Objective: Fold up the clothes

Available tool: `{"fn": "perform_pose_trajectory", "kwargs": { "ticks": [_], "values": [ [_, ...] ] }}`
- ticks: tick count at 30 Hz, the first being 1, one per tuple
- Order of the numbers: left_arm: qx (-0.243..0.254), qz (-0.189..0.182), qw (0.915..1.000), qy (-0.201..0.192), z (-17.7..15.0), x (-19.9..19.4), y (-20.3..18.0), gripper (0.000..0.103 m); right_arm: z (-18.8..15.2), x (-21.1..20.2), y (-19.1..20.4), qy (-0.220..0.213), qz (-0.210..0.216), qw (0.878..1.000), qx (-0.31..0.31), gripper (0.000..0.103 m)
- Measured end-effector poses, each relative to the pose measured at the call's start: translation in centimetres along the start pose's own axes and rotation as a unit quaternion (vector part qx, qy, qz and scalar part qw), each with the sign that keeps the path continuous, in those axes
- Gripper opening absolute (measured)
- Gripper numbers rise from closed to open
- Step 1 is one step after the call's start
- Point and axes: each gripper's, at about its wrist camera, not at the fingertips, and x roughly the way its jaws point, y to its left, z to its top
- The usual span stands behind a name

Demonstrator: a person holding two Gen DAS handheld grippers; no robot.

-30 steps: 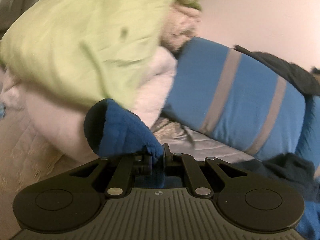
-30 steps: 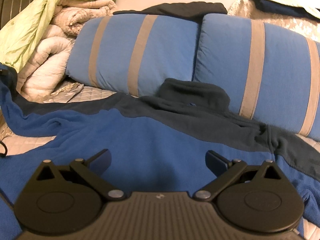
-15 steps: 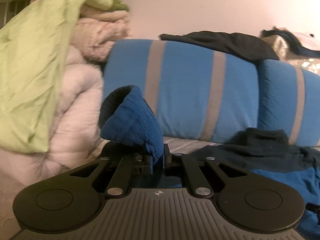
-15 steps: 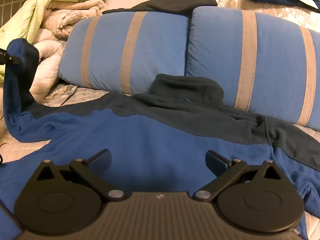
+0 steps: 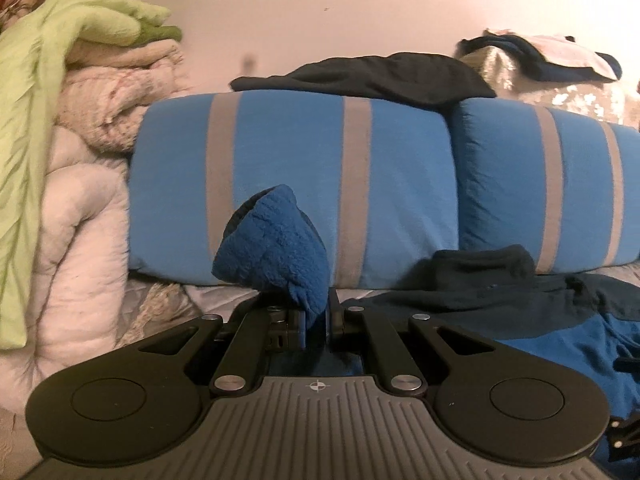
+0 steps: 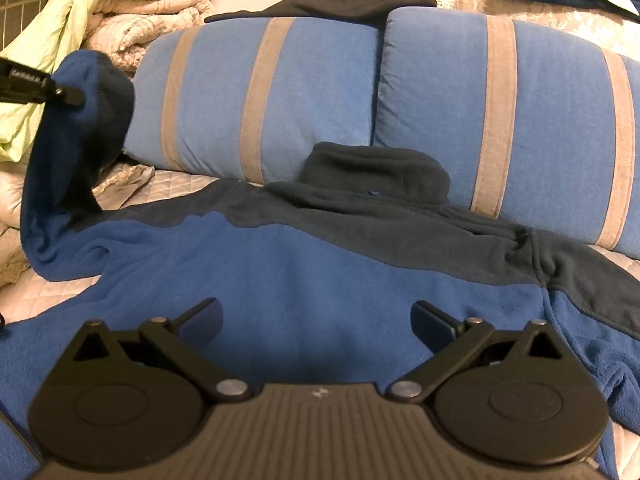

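With the left gripper clamped on the cuff, carry it flat across the fleece (right gripper gaping, idle).

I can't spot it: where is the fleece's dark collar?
In the right wrist view the dark collar stands mid-frame, against the two striped blue pillows.
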Motion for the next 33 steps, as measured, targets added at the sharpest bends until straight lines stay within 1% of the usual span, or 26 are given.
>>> {"fn": "perform_pose_trajectory", "kwargs": {
  "ticks": [7,11,13,15,19,20,21,22,23,24,26,28,33],
  "values": [
    [0.03,-0.024,0.9993,-0.003,0.4,0.8,-3.2,0.008,0.0,0.3,0.2,0.005,-0.003,1.0,0.002,0.103],
    [0.067,-0.042,0.9968,-0.004,0.1,1.4,-5.9,0.008,0.0,0.5,0.0,0.007,-0.005,1.0,0.006,0.103],
    [0.11,-0.054,0.9925,-0.007,-0.4,1.6,-7.8,0.008,-0.1,0.6,-0.1,0.008,-0.006,1.0,0.01,0.103],
    [0.152,-0.071,0.9859,-0.009,-1.2,1.8,-9.7,0.008,-0.1,0.7,-0.4,0.009,-0.007,1.0,0.016,0.103],
    [0.214,-0.109,0.9704,0.028,-3.5,3.2,-13.1,0.01,-0.1,0.9,-0.8,0.014,-0.012,0.999,0.027,0.103],
    [0.228,-0.112,0.9666,0.037,-4.1,3.6,-13.8,0.015,-0.1,1.0,-0.9,0.016,-0.014,0.999,0.03,0.103],
    [0.232,-0.114,0.9649,0.044,-4.5,3.8,-14.2,0.031,-0.1,1.1,-1.0,0.017,-0.015,0.999,0.033,0.103],
    [0.234,-0.116,0.9641,0.048,-4.9,4.1,-14.5,0.041,-0.1,1.2,-1.1,0.018,-0.016,0.999,0.036,0.103],
    [0.235,-0.119,0.9632,0.053,-5.3,4.3,-14.8,0.056,-0.1,1.2,-1.2,0.018,-0.017,0.999,0.039,0.103],
    [0.228,-0.123,0.9644,0.054,-5.6,4.3,-14.7,0.065,-0.1,1.2,-1.3,0.018,-0.016,0.999,0.041,0.103],
    [0.202,-0.129,0.9693,0.053,-5.4,4.2,-14.2,0.068,-0.2,1.1,-1.4,0.018,-0.016,0.999,0.043,0.103],
    [0.178,-0.132,0.9734,0.059,-5.1,4.1,-13.2,0.069,-0.2,1.2,-1.3,0.019,-0.015,0.999,0.041,0.103],
    [0.147,-0.12,0.9803,0.055,-4.7,3.0,-10.0,0.071,-0.3,0.9,-0.9,0.016,-0.008,1.0,0.024,0.103]
  ]
}}
